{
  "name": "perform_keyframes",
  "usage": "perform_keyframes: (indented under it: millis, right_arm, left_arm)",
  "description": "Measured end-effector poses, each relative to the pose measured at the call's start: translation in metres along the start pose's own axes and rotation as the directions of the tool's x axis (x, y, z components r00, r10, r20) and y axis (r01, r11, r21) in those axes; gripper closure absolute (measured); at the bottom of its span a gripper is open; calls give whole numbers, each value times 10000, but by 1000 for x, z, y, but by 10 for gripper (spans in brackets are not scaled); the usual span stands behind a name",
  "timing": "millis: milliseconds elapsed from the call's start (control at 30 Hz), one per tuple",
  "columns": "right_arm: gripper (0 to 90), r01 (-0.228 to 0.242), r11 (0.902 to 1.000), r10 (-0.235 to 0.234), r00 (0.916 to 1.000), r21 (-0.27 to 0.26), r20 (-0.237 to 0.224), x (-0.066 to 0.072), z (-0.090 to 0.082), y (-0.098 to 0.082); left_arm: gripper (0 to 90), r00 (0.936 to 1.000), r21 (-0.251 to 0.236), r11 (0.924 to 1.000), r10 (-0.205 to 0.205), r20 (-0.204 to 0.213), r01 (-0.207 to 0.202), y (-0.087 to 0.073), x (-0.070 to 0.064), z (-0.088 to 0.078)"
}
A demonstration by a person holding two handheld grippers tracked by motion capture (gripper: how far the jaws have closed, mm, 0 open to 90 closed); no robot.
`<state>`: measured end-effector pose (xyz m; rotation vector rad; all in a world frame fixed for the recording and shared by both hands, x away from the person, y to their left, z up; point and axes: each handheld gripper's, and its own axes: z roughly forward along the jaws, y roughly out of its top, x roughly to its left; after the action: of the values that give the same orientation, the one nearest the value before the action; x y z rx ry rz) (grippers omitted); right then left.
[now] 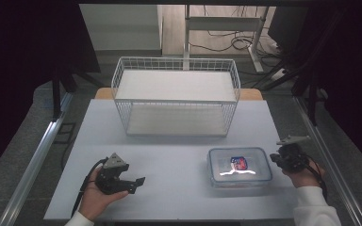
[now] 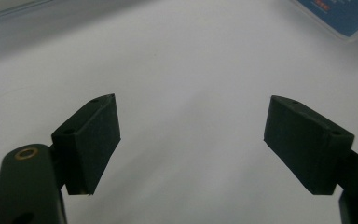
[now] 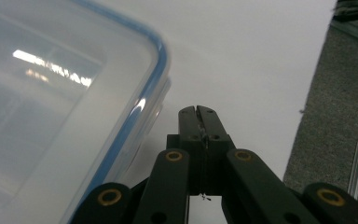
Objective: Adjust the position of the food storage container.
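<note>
High view: left claw (image 1: pixel 139 181) spread wide, low on table (image 1: pixel 169 141); right claw (image 1: pixel 275 157) clenched empty beside lidded container (image 1: pixel 239 165)

Black tools (image 1: pixel 118 176) — brass rivets; white sleeves (image 1: pixel 313 207)

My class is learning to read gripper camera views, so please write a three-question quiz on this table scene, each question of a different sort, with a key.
1. True or false: the left tool has its jaws spread wide over bare table.
2. Multiple choice: the clear lidded container lies
A. inside the wire basket
B. on the table, nearer the person than the basket
C. between the left tool's jaws
3. Fill in: the right tool is ____ and sits beside the container's blue-rimmed corner.

Key: 1 true; 2 B; 3 shut.
</note>
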<state>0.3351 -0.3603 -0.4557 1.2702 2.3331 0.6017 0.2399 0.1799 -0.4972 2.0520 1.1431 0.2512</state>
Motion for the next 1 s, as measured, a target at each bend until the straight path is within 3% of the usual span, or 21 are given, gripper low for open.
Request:
perform_keyframes:
  millis: [100,233,300,533,1000]
  right_arm:
    - [888,471,9974,-466,9988,538,-118,7,6,-4]
    - [889,587,9940,-549,9975,927,-435,12,11,-7]
    - [889,559,9940,-504,9970,943,-595,12,12,-7]
    - [889,496,9943,-448,9976,943,-526,14,13,-7]
    - [889,1105,9916,-999,9843,667,-1454,47,16,6]
  left_arm:
    - [180,10000,39,10000,-12,-2,12,0,-1,0]
    - [180,9999,-1,9999,107,41,-107,0,-4,0]
    - [179,9999,31,9999,144,55,-144,1,-5,1]
    - [179,10000,32,10000,63,74,-63,0,-3,0]
    - [179,9999,-40,10000,87,81,-87,0,-5,-2]
